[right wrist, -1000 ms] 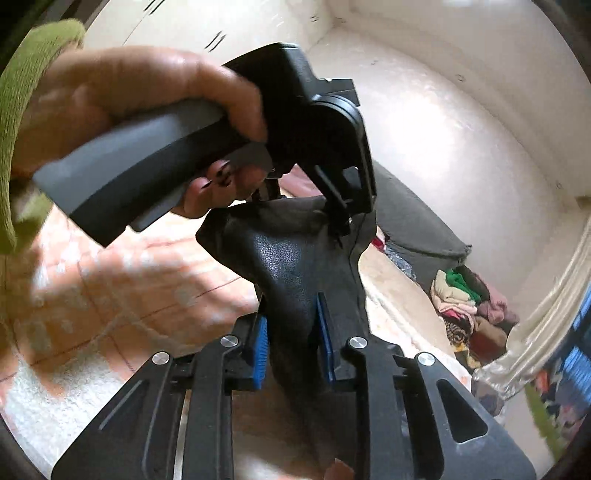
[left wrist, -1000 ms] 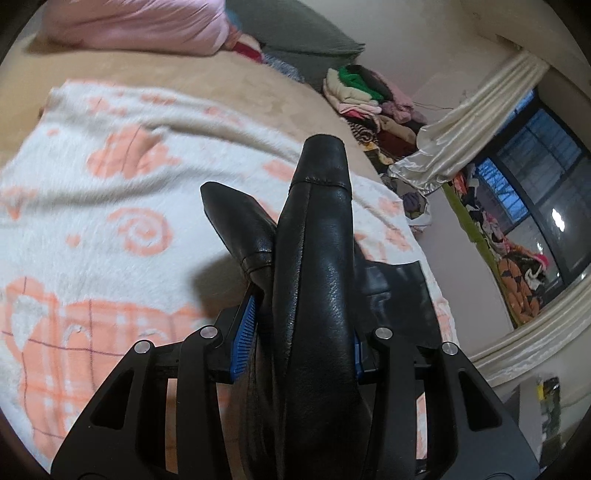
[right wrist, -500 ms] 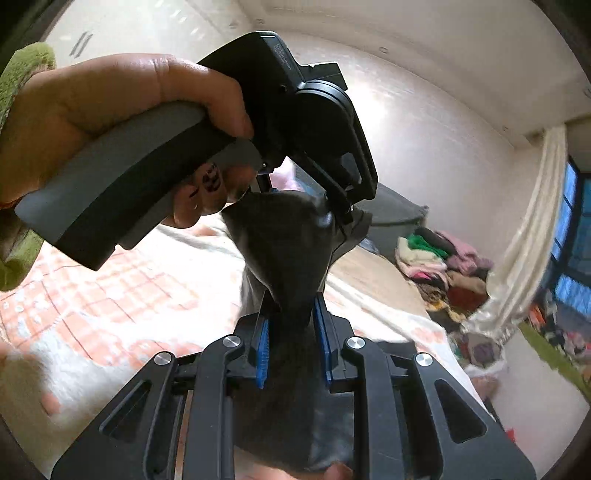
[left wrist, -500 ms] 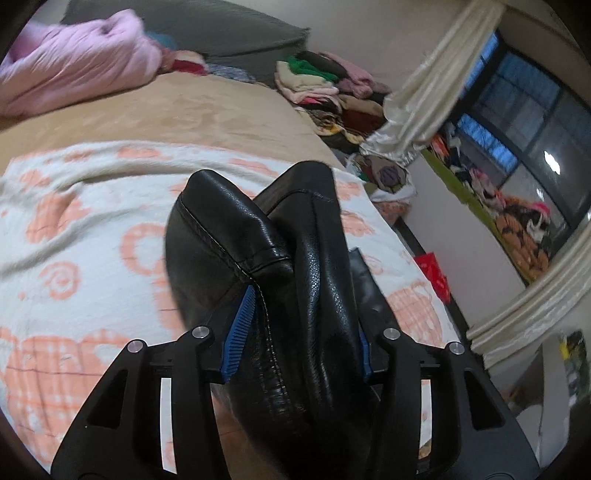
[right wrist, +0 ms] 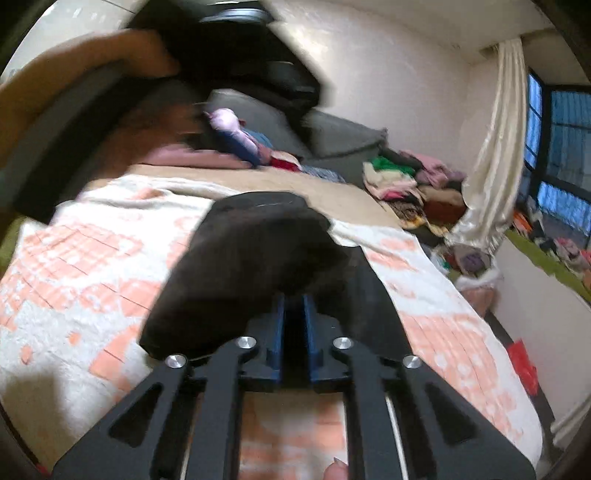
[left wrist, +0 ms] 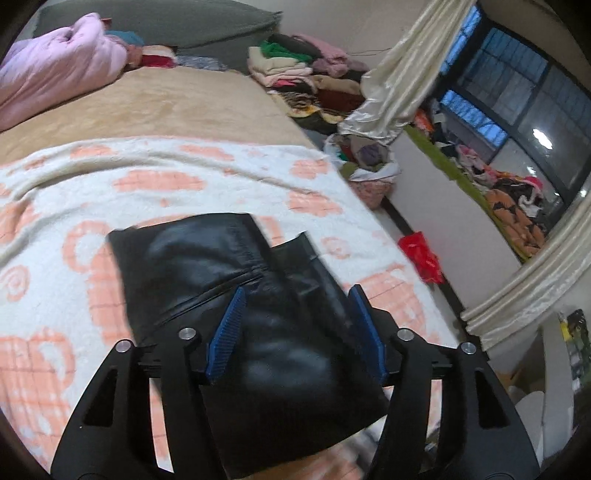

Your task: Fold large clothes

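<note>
A black leather garment [left wrist: 192, 266] lies folded on the white and orange blanket [left wrist: 166, 177] of a bed. My left gripper [left wrist: 297, 291] hovers over it, its jaws opening. The blue pads [left wrist: 225, 332] stand wide apart on either side of the leather without pressing on it. In the right wrist view my right gripper [right wrist: 293, 299] is shut on a thin fold of the same garment [right wrist: 251, 258], which bulges up in front of the pads. A blurred hand [right wrist: 92, 55] holding the other gripper crosses the top left of that view.
A pink quilt [left wrist: 62, 62] and a grey pillow [left wrist: 166, 18] lie at the bed's far end. Stacked clothes [left wrist: 295, 62], a cream curtain [left wrist: 399, 74], a clothes basket [left wrist: 369, 173] and a red bag [left wrist: 421, 254] are beyond the bed's right edge.
The left jaws have spread and let go of the leather, which has dropped flat onto the blanket. The right pads have drawn closer together on the fold. Both hands have swung sideways.
</note>
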`<state>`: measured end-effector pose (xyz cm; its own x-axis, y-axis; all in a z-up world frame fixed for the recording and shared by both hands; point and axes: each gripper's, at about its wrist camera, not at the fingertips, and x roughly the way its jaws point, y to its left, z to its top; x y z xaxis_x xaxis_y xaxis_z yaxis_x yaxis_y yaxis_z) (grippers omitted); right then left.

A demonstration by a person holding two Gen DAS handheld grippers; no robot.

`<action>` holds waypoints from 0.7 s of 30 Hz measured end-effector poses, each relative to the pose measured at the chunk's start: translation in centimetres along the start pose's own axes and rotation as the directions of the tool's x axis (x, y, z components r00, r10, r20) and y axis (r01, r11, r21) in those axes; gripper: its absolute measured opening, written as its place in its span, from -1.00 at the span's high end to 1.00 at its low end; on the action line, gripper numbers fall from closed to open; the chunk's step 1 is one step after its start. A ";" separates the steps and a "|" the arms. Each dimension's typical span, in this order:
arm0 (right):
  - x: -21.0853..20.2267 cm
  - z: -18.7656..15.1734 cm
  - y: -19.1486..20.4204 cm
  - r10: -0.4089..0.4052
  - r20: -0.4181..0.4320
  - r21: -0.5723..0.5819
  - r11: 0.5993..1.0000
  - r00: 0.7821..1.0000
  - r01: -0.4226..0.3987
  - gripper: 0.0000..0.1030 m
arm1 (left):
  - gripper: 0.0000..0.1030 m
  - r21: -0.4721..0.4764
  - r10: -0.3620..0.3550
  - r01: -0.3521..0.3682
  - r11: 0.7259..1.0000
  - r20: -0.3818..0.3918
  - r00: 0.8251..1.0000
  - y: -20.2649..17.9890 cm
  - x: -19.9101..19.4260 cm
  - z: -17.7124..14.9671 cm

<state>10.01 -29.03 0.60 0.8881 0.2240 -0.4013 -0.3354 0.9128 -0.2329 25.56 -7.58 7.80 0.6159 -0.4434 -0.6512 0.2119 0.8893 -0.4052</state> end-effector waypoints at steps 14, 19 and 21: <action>4.3 2.8 -9.7 0.444 0.009 0.673 0.660 0.896 -0.334 -0.68 | -0.15 -0.126 0.030 -0.038 0.991 -0.064 0.998 6.0 1.9 -5.7; 7.7 7.5 -8.2 0.481 -0.125 0.613 0.725 0.868 -0.314 -0.71 | -0.15 -0.127 0.021 -0.028 0.992 -0.060 0.998 6.1 1.3 -6.5; 9.1 8.9 -6.5 0.503 -0.193 0.561 0.761 0.842 -0.326 -0.69 | -0.15 -0.124 0.015 -0.022 0.992 -0.061 0.998 6.4 1.2 -6.5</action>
<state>23.08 -29.90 6.38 0.5183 0.5820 -0.6266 -0.3689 0.8132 0.4502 22.75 -3.12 0.23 0.5712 -0.4364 -0.6951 0.1024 0.8782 -0.4672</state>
